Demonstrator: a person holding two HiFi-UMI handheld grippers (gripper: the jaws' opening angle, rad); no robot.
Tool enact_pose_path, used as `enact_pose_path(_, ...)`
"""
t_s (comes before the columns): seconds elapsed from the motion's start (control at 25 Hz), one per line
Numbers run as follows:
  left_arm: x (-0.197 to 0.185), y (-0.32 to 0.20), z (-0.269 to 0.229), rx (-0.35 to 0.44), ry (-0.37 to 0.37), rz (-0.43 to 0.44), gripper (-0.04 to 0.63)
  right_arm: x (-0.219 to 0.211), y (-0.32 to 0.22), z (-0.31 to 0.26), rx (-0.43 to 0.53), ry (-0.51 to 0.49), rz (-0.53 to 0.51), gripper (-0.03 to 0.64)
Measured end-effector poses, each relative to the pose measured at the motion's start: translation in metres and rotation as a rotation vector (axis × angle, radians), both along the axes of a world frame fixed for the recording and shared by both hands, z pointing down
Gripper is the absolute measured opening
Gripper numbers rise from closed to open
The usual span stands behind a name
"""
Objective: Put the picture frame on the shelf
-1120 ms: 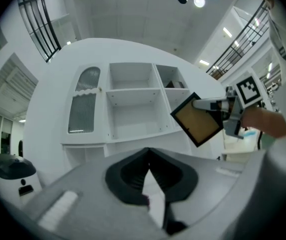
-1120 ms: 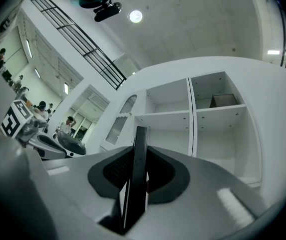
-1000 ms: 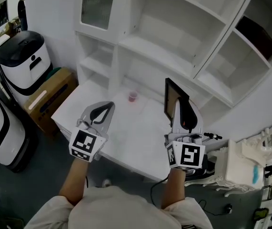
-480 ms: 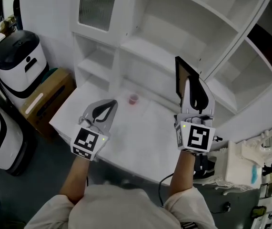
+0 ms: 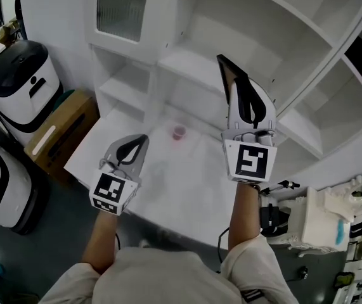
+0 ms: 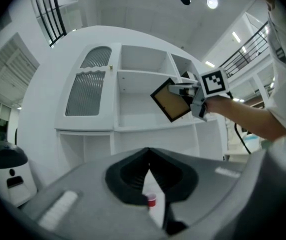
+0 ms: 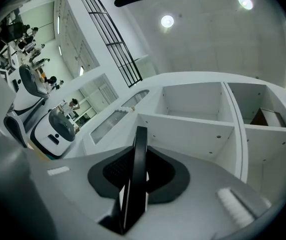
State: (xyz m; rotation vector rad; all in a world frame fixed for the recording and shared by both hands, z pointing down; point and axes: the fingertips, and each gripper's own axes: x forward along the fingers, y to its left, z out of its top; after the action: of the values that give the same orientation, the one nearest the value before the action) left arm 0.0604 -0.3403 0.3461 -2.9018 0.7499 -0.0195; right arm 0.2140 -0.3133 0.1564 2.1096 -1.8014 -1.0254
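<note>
Right tongs (image 5: 242,88) clenched on frame (image 5: 229,68): lower edge pinched, frame upright and edge-on between jaws, held high above worktop (image 5: 187,182). Shelf (image 5: 196,62) opening just ahead of these tongs, frame not yet on it. Left tongs (image 5: 133,151) low over worktop, tips together, gripping nothing. Red cup (image 5: 179,132) on worktop ahead of left tongs, below right tongs.

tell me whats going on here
A person holds a tool in each hand. The right tool is shut on a black picture frame, held up in front of the white shelf unit, not yet set down. The left tool is shut and empty, over the table where a small red cup stands.
</note>
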Motion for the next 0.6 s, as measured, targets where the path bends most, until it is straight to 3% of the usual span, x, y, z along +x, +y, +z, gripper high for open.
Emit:
enact_pose_path(0.2, 0.003, -0.014, 0.007, -0.012, -0.005, -0.029, 0.0, 0.004, -0.021, -0.001, -0.004, 0.095, 0.029, 0.071)
enact_pose_path(0.6, 0.013, -0.028, 0.016, -0.036, -0.007, -0.063, 0.0, 0.019, -0.065, 0.026, -0.127, 0.255, 0.129, 0.071)
